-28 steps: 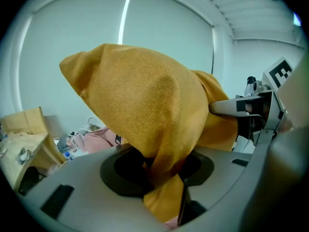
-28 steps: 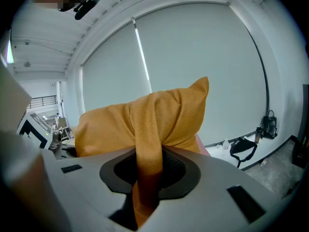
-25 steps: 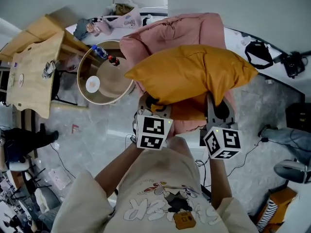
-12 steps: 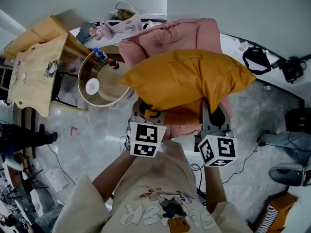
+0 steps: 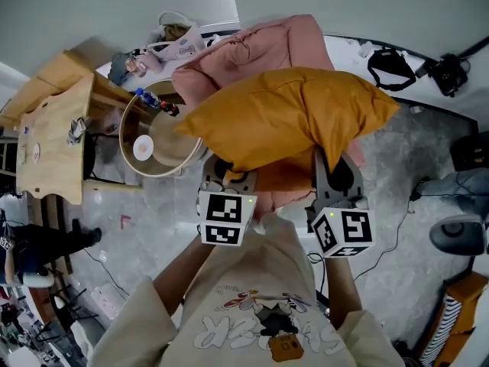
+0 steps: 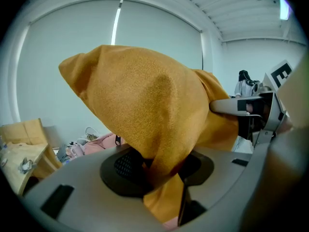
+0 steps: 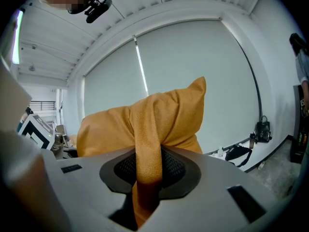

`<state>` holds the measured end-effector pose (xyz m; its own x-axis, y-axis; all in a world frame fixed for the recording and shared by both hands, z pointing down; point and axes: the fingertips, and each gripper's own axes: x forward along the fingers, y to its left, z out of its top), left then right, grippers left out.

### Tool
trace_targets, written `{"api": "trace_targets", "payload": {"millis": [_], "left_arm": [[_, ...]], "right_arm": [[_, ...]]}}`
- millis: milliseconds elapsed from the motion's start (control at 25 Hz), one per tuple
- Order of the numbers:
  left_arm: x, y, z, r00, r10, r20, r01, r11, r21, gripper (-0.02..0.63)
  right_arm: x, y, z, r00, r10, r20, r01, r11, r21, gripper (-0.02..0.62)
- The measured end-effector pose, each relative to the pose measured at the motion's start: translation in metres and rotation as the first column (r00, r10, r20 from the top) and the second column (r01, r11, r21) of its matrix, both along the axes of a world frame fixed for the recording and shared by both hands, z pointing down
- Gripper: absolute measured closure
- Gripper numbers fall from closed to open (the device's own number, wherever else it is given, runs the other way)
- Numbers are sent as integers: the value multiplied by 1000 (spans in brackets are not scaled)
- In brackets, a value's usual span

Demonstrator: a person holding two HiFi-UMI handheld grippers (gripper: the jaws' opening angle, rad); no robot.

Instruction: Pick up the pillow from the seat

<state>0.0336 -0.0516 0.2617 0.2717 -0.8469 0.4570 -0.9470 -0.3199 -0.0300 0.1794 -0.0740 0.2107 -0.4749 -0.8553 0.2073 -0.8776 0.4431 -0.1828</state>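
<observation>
Left tongs and right tongs each pinch the near edge of the orange pillow, which hangs crosswise beyond them, up over the pink seat.

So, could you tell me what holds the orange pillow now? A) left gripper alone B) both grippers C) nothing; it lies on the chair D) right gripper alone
B: the left gripper and the right gripper each clamp a fold of the pillow between their jaws.
</observation>
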Motion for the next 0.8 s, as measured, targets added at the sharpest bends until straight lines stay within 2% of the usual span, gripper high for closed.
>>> {"api": "trace_targets", "payload": {"millis": [320,480,800], "left_arm": [[-21,38,-5,997,67,-33,-66,998,14,428],[-47,60,-9,996,73,-59,-72,997,24,428],[-91,100,-15,993,98,-65,-95,994,55,428]], "right_arm": [[-21,50,-9,997,74,-25,-74,997,11,488],[-48,74,-16,995,85,-44,-84,996,22,488],[-91,118,-21,994,98,-48,-96,994,44,488]]}}
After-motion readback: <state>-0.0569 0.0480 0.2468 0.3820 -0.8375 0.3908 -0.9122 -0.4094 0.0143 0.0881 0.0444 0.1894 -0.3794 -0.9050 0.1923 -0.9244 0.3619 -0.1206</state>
